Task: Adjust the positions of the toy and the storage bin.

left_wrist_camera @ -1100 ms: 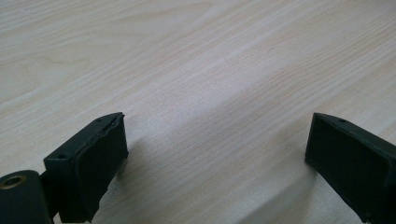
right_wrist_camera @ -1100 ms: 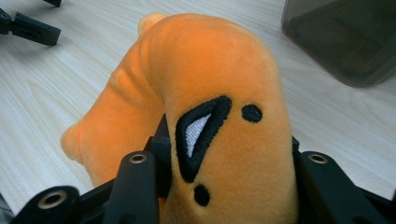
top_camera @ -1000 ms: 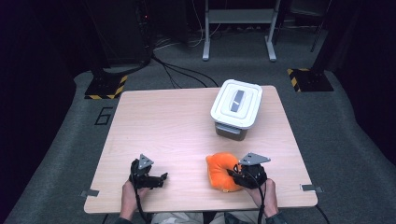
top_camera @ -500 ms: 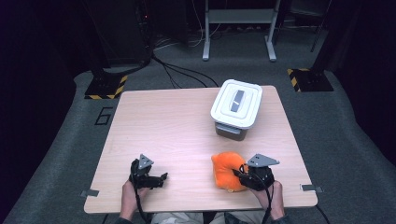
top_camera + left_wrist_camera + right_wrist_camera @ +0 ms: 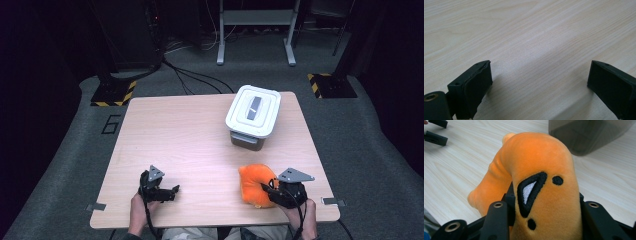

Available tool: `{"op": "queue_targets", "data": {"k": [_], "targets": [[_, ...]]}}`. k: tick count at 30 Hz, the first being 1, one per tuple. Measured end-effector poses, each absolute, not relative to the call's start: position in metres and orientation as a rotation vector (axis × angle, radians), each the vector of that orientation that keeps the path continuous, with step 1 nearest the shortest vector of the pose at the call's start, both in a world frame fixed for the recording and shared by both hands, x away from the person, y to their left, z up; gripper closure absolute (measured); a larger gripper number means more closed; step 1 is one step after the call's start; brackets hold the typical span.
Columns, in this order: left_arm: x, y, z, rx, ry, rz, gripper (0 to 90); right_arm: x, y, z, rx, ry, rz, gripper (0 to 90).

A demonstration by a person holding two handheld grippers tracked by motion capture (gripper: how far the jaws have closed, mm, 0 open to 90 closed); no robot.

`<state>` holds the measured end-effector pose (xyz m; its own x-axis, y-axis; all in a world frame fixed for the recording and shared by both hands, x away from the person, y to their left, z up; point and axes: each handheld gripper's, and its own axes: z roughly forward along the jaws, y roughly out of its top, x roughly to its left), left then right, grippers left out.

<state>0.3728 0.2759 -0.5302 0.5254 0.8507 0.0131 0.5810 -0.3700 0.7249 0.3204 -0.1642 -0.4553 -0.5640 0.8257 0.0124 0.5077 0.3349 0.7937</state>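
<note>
In the right gripper view the orange plush toy [image 5: 541,185] hides the pads of the right tongs [image 5: 546,220], and the grey container [image 5: 586,133] is cut off at the top edge. The right tongs [image 5: 272,189] are clamped on the toy [image 5: 255,182], which bulges out between the jaws at the near right of the tabletop [image 5: 190,140]. The white-lidded container [image 5: 253,116] stands farther off. At the near left, the left tongs [image 5: 172,190] rest wide open with nothing between them, well apart from the toy.
</note>
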Motion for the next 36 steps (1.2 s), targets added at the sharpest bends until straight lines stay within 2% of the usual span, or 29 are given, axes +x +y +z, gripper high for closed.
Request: {"op": "queue_targets", "data": {"k": [16, 36], "targets": [[0.373, 0.276, -0.530, 2.089, 1.156, 0.518, 5.5, 0.306, -0.203, -0.455, 1.276, 2.121, 1.039, 56.8], [0.373, 0.275, -0.530, 2.086, 1.160, 0.514, 5.5, 0.320, -0.245, -0.452, 1.397, 1.976, 0.978, 56.5]]}}
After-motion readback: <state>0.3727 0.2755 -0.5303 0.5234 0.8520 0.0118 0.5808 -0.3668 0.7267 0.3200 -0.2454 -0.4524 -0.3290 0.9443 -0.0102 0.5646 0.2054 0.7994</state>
